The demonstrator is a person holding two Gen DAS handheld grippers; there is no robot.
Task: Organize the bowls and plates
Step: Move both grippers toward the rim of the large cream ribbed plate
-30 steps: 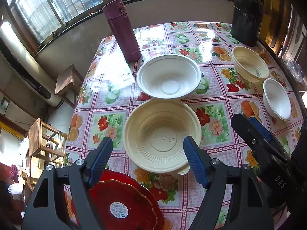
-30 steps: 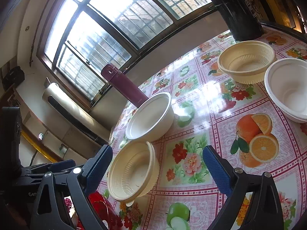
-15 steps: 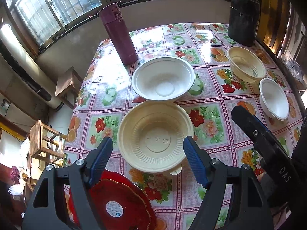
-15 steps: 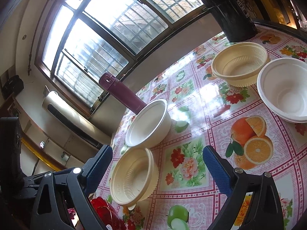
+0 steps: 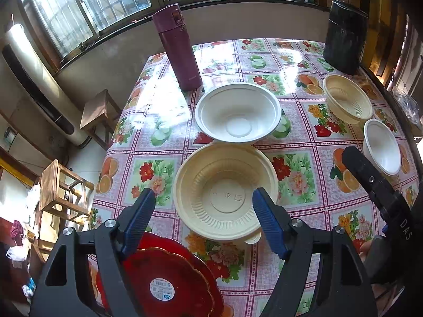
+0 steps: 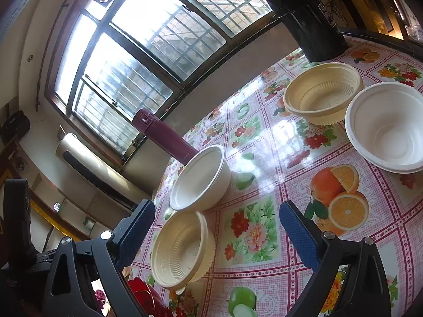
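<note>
Both my tongs hang above the floral oilcloth table (image 5: 164, 132), holding nothing: left gripper (image 5: 203, 218) spread wide, right gripper (image 6: 216, 233) just as wide. Large cream ribbed plastic bowl (image 5: 224, 192) sits centre frame in the left view, between my blue pads but below them, untouched; its far rim meets the large white foam bowl (image 5: 238, 113) just above it. Small cream ribbed bowl (image 5: 347, 99) and small white bowl (image 5: 382, 145) sit at right, close together. Red gold-edged plate (image 5: 169, 277) lies at lower left, partly under my left tong. All bowls stand mouth-up; being round, they have no long axis. My guess at the risks: thin rims buckling under a pinch, a light bowl skating on the glossy cloth, or nudging the tall maroon flask (image 5: 179, 50) at upper centre.
</note>
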